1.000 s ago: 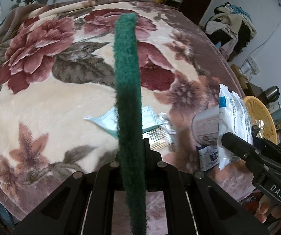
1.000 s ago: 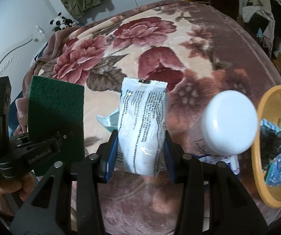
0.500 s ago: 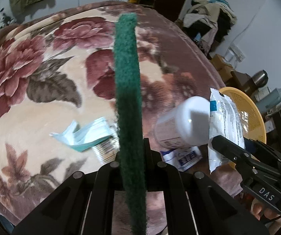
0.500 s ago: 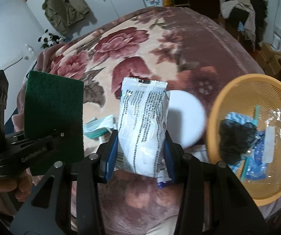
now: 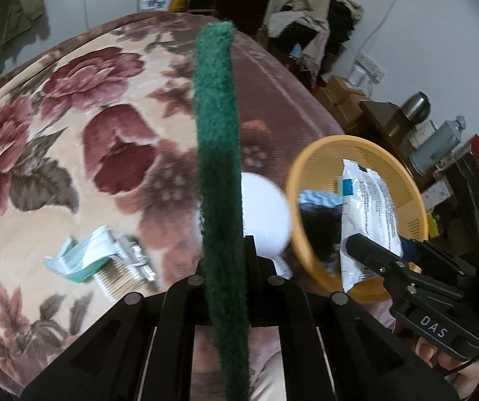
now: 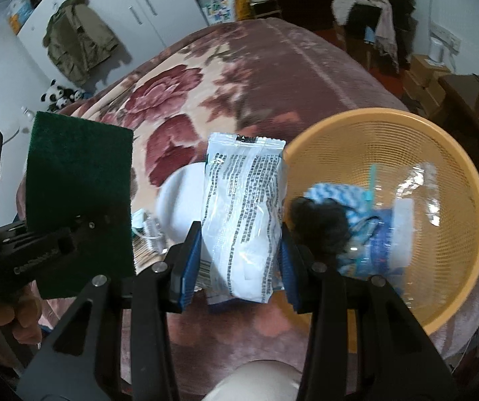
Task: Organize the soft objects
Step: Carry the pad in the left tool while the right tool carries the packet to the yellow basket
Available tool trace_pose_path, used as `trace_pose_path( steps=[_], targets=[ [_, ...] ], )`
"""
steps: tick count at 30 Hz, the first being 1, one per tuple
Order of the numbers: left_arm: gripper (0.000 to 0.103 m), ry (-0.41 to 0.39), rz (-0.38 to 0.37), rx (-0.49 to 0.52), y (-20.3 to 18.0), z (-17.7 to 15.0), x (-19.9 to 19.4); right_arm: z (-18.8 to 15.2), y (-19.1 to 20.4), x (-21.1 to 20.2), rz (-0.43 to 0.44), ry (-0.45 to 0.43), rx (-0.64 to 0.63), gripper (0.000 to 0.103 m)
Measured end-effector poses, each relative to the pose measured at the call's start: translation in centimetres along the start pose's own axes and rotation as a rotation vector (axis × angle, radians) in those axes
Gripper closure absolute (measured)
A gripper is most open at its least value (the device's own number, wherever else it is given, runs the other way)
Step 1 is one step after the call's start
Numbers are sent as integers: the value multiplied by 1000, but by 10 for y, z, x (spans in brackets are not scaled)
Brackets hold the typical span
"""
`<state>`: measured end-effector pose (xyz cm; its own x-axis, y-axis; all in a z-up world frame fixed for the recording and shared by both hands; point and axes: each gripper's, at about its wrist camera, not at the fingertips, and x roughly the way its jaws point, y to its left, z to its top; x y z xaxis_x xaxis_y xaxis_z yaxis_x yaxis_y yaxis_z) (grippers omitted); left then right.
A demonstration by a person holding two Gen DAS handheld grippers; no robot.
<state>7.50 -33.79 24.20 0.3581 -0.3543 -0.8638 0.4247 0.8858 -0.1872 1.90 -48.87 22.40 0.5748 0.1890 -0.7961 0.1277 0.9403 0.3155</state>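
My left gripper is shut on a green scouring pad, held on edge above the flowered blanket; the same pad shows flat at the left of the right wrist view. My right gripper is shut on a white printed soft packet, its blue pads pressing both sides. That packet hangs over the near rim of an orange mesh basket, which holds a blue checked cloth, a dark fuzzy item and clear wrappers. The basket sits at the bed's right edge.
A white round-lidded tub stands just left of the basket. Light blue face masks and a foil strip lie on the blanket. Beyond the bed are piled clothes, boxes and a side table with flasks.
Both grippers have swept to the right across the bed with their loads still gripped. The basket, earlier at the far right edge, now lies right under the packet; the tub has slid left.
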Motion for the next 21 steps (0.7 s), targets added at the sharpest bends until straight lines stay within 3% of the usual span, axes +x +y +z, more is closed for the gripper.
trace_pose_path(
  steps=[10, 21],
  targets=[
    [97, 15, -94, 106, -85, 18, 22, 1, -73, -24, -59, -38, 118, 60],
    [97, 107, -249, 159, -161, 23, 72, 0, -131, -45, -127, -70, 224, 60]
  ],
)
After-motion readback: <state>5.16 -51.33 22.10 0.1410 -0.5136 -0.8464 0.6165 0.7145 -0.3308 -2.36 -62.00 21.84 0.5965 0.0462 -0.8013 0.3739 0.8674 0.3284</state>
